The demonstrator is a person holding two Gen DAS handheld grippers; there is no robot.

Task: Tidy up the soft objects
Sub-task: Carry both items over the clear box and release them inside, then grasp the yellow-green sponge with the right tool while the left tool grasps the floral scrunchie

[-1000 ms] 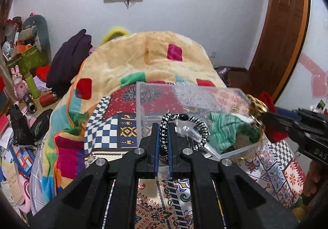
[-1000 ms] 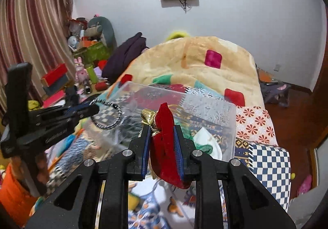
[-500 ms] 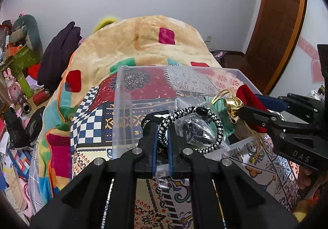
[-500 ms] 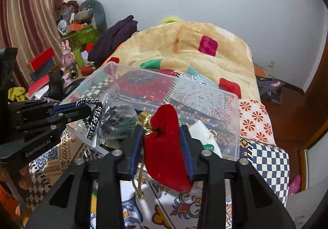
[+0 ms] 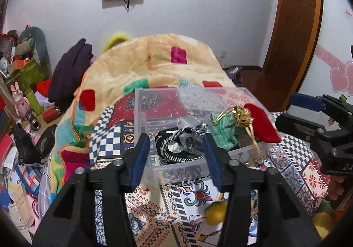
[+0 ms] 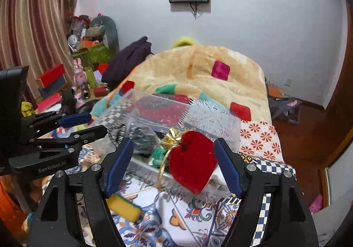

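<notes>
- The left gripper (image 5: pixel 176 156) is seen with its jaws spread wide and nothing held between them, just in front of the near wall of the clear plastic box (image 5: pixel 141 112).
- The black-and-white braided cord (image 5: pixel 174 147) is found lying inside the box at its near left end, together with a crinkled clear bag (image 5: pixel 189 134); neither is touched by the blue pads (image 5: pixel 140 156).
- The right gripper (image 6: pixel 174 165) is likewise shown with its jaws parted and empty.
- The red velvet pouch (image 6: pixel 192 163) is draped over the box's near right rim, partly inside and partly hanging outside, free of both pads.
- Its gold tassel cord (image 6: pixel 171 138) is gathered at the pouch's neck, with a strand trailing down over the rim.
- A green knitted cloth (image 5: pixel 222 132) is seen inside the box between the braided cord and the pouch.
- The box is set on a patterned bedspread (image 5: pixel 176 207) over the bed, with a beige blanket (image 5: pixel 154 63) heaped behind it.
- A yellow sponge (image 6: pixel 124 204) is seen on the bedspread near the right gripper's left finger.
</notes>
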